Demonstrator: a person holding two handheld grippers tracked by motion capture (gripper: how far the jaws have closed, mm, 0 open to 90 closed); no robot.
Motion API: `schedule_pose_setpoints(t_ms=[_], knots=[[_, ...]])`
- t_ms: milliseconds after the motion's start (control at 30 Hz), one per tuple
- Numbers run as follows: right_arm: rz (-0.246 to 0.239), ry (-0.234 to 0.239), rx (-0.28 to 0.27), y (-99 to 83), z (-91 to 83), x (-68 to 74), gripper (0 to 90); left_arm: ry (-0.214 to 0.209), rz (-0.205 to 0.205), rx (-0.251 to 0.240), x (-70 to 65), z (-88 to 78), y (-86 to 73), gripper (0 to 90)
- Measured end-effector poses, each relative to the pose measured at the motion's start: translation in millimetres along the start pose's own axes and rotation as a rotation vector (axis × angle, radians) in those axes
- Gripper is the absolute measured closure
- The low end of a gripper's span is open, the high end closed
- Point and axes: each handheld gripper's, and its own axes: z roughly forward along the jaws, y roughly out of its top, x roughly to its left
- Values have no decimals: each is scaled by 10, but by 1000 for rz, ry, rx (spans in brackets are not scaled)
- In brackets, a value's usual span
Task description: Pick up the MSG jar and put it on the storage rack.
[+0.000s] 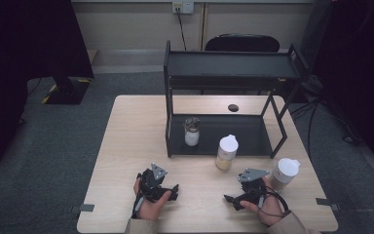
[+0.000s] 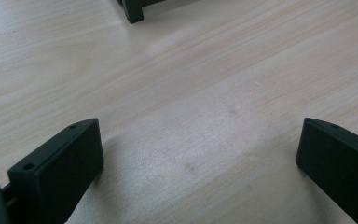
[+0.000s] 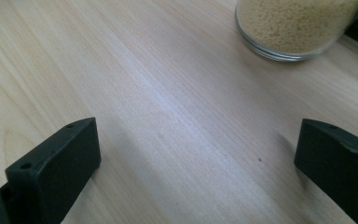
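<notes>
While I checked the jars for writing, I found none I could read: the jar of pale grain [image 1: 226, 152] carried a faint reddish mark below its white lid, too small to make out.

I took that jar as my landmark. It stood upright on the wooden table [image 1: 126, 146], just in front of the black rack [image 1: 233, 68] and touching nothing. A second white-lidded jar [image 1: 284, 173] stood to its right, near the table's right edge. A small jar with a dark top [image 1: 192, 131] stood behind and to its left, on the rack's lower shelf.

My right gripper [image 1: 234, 200] lay in front of the grain jar and slightly right of it, low over the table, jaws spread wide with bare wood between them. In the right gripper view the jar's glass base [image 3: 293, 28] sat ahead of the jaws and off toward the right one, well apart from both.

My left gripper [image 1: 171, 191] lay in front and well left of the jar, jaws likewise wide apart, over bare wood [image 2: 191, 116], a rack foot [image 2: 133, 10] far ahead.

Both hands gripped from below, forearms entering from the near edge.
</notes>
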Motion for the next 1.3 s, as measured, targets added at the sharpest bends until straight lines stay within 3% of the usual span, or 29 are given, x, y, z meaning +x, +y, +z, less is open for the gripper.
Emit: schedule_pose_setpoints(t_ms=[200,400,800,1000,1300], knots=[[10,-9,16,75,14,25,14,0,0,0,0,0,0,0],[37,-22,-4,133,8,47,13,0,0,0,0,0,0,0],[75,-33,-51,338,-61,-56,10,0,0,0,0,0,1,0],[87,-51,-46,429,-41,-100,10,0,0,0,0,0,1,0],[155,-75,-105,412,12,-172,42,0,0,0,0,0,1,0]])
